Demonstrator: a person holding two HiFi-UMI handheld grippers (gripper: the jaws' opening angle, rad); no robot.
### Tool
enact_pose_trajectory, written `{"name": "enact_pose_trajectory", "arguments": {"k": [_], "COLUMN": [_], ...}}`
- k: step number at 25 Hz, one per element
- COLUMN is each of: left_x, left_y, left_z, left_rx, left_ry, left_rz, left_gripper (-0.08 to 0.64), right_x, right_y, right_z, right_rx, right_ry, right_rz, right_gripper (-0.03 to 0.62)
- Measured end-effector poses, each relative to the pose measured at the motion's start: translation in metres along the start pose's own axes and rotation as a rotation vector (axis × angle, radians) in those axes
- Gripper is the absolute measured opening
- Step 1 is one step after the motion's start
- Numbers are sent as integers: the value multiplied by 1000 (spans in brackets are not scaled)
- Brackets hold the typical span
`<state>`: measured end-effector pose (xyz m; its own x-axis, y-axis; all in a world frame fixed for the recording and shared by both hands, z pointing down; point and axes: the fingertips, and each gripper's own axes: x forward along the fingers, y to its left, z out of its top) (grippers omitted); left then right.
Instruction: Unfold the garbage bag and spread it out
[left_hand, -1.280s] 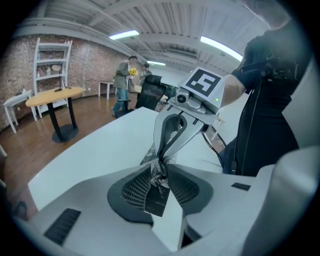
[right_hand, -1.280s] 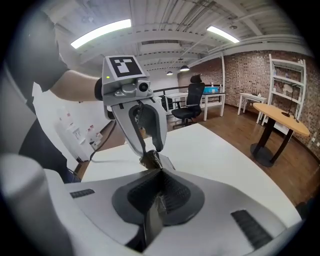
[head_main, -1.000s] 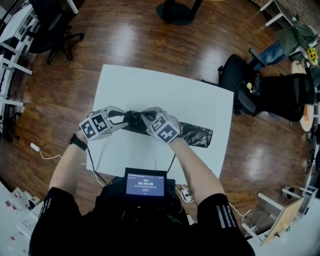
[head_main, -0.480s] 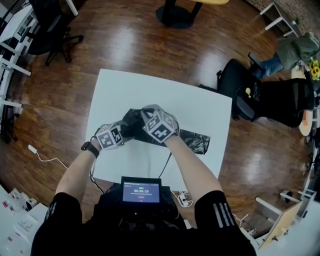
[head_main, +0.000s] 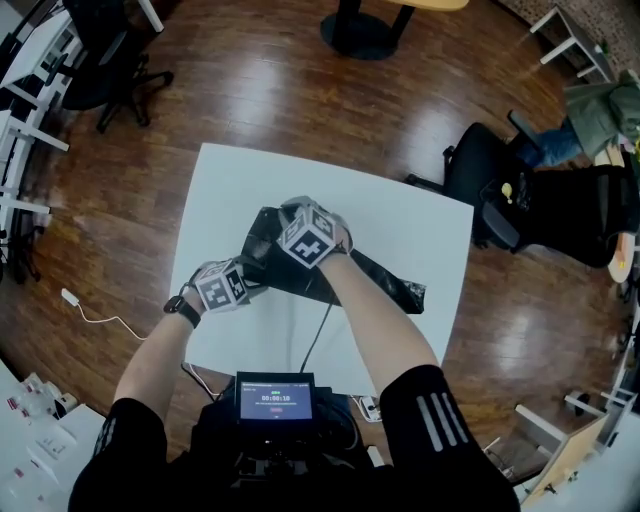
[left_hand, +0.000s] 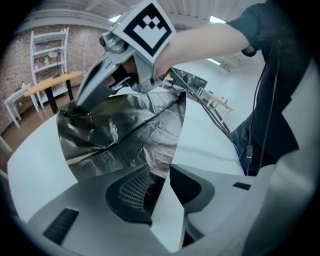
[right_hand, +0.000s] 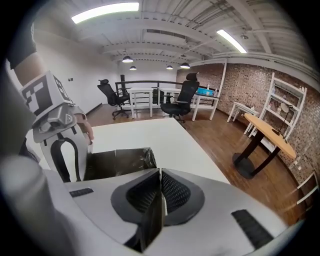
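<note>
A black garbage bag (head_main: 378, 276) lies across the white table (head_main: 410, 215), its right part still a narrow strip. Its left part is pulled up into a wide creased sheet (left_hand: 125, 135) between my two grippers. My left gripper (head_main: 250, 275) sits nearer me, shut on the sheet's lower edge (left_hand: 161, 170). My right gripper (head_main: 283, 215) is farther away, pinching the upper corner (left_hand: 77, 106). In the right gripper view its jaws (right_hand: 160, 172) have just eased a touch, but they stay shut on a dark fold of the bag (right_hand: 117, 162).
Black office chairs (head_main: 490, 180) stand right of the table and a round pedestal base (head_main: 360, 25) beyond it. A small screen (head_main: 275, 398) hangs at the person's chest. A white cable (head_main: 95, 312) lies on the wooden floor at the left.
The left gripper has come down and toward me with the bag's edge. The right gripper has shifted left and farther away. The bag's left end has widened from a strip into a sheet.
</note>
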<state>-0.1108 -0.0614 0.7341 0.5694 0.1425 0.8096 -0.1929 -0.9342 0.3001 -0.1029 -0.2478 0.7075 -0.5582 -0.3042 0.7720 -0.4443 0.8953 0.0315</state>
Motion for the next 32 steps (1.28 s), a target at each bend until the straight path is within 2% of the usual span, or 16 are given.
{"name": "enact_pose_trajectory", "arguments": {"k": [5, 10, 12, 18, 22, 27, 32], "left_x": [4, 2, 4, 3, -3, -20, -3], "left_y": [1, 1, 1, 1, 0, -8, -22], "left_z": [-6, -4, -5, -7, -3, 29, 64], "left_rx": [-11, -24, -29, -22, 7, 68, 105], "left_ry": [7, -13, -9, 9, 4, -71, -127], "left_rz": [1, 8, 12, 9, 29, 74, 53], "left_gripper": [130, 130, 130, 130, 130, 130, 130], "right_x": [26, 32, 25, -41, -85, -107, -97], "right_y": [1, 1, -3, -25, -30, -17, -1], "right_z": [-22, -32, -22, 38, 41, 0, -58], "right_rx": [-31, -9, 12, 139, 176, 117, 65], "right_ry": [102, 118, 65, -199, -260, -150, -7], "right_rz": [51, 77, 71, 17, -10, -48, -76], "right_gripper": [37, 60, 86, 97, 103, 104, 104]}}
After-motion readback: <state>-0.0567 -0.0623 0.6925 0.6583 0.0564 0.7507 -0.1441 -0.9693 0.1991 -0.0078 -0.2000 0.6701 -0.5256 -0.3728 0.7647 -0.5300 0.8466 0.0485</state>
